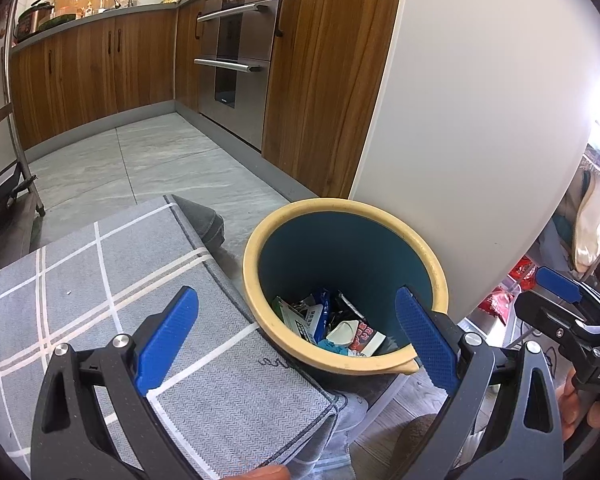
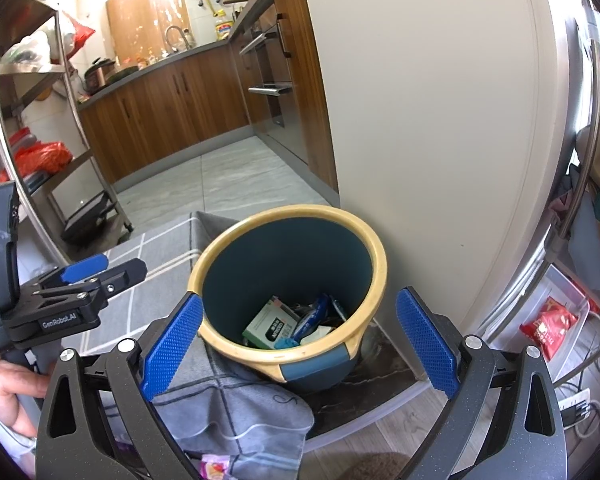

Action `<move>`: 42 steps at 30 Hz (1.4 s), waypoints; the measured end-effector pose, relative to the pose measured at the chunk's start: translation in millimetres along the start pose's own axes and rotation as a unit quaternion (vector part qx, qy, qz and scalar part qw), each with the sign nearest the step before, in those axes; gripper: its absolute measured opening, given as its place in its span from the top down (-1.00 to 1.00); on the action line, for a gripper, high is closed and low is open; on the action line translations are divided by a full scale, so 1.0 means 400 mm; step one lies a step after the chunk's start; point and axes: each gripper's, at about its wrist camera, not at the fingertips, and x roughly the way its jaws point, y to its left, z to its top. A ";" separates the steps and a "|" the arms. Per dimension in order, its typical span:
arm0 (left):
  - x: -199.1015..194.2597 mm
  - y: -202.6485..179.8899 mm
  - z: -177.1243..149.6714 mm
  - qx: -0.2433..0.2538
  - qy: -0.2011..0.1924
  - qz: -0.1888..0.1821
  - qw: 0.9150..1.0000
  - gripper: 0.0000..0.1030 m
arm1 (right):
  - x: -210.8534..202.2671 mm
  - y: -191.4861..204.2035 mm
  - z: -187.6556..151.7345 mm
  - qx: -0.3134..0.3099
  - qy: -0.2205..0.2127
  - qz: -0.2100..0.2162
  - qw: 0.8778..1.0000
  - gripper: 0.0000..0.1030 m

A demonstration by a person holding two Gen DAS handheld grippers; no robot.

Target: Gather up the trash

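Left gripper [image 1: 296, 344] and right gripper [image 2: 298, 348] both spread wide, empty, near the yellow-rimmed bin [image 2: 374, 256]; wrappers [image 1: 332, 326] inside; grey checked cloth [image 1: 100, 280] left.

Bright daylight glare at right (fisheye-bent edges), sharp focus.

On the black body of the left gripper [image 2: 85, 272], seen from the right wrist camera, we read "GenRobot.AI", and lower on its side a small label "Data Acquisition System". On the right gripper [image 1: 560, 284], seen from the left wrist camera, we read only "DAS". The wrappers [image 1: 332, 326] in the bin [image 1: 260, 240] carry print, but we cannot read it.
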 end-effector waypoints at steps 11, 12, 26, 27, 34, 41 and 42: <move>0.003 0.004 -0.002 -0.001 0.001 0.002 1.000 -0.88 | 0.003 -0.005 -0.003 0.002 0.000 -0.003 1.000 -0.88; 0.003 0.004 -0.002 -0.001 0.001 0.002 1.000 -0.88 | 0.003 -0.005 -0.003 0.002 0.000 -0.003 1.000 -0.88; 0.003 0.003 -0.003 -0.001 0.002 0.001 1.000 -0.88 | 0.000 -0.010 0.000 0.002 0.001 -0.008 1.000 -0.89; 0.003 0.002 -0.002 -0.001 0.002 0.001 1.000 -0.88 | 0.000 -0.009 0.001 0.003 0.001 -0.008 1.000 -0.89; 0.003 0.002 -0.004 -0.001 0.002 0.002 1.000 -0.88 | -0.001 -0.008 -0.001 0.002 0.002 -0.010 1.000 -0.89; 0.002 -0.001 -0.007 0.000 0.002 -0.003 1.000 -0.88 | -0.001 -0.009 0.000 0.003 0.002 -0.009 1.000 -0.89; 0.001 -0.001 -0.008 0.001 0.002 -0.004 1.000 -0.88 | -0.001 -0.008 0.000 0.003 0.002 -0.009 1.000 -0.89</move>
